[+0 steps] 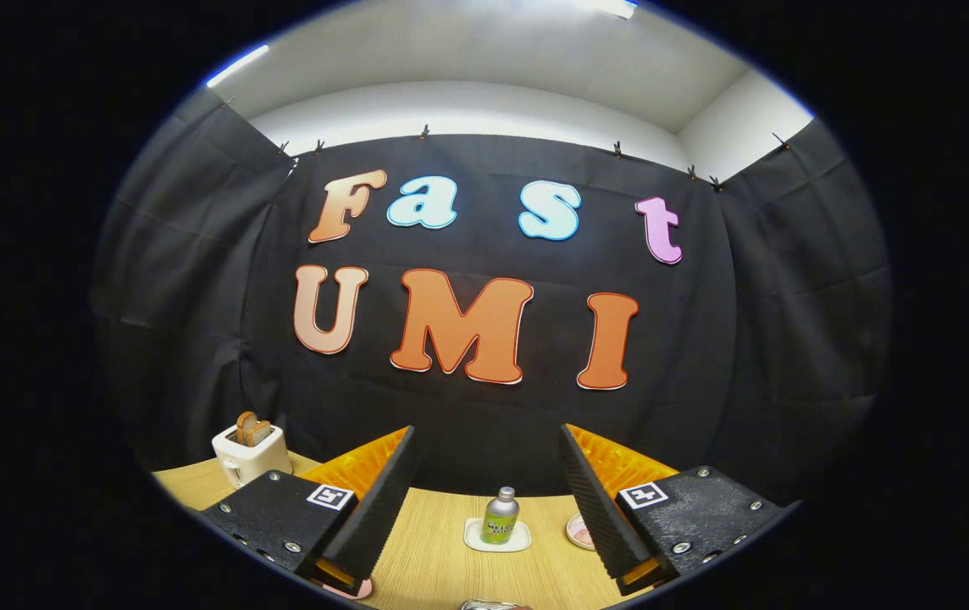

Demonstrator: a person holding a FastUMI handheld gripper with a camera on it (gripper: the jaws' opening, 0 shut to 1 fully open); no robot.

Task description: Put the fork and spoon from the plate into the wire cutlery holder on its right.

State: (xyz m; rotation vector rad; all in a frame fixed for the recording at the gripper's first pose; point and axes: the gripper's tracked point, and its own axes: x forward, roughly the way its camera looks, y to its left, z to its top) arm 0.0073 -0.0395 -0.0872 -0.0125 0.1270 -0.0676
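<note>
While gripper (484, 500) hangs above table (434, 559), jaws wide w/ nothing between them (bottle (500, 515) beyond), progress can't be judged: plate, holder unseen.

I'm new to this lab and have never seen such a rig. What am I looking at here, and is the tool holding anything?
This is a fisheye camera riding on a hand-held two-finger gripper, looking forward along its fingers, which rise from the bottom of the picture. They stand wide open and hold nothing. Between and beyond them, on a wooden table, a small bottle stands upright on a white coaster. A pink dish peeks out beside the right finger. Past the left finger sits a white toaster with toast in it. The black cloth behind is the booth wall.
</note>
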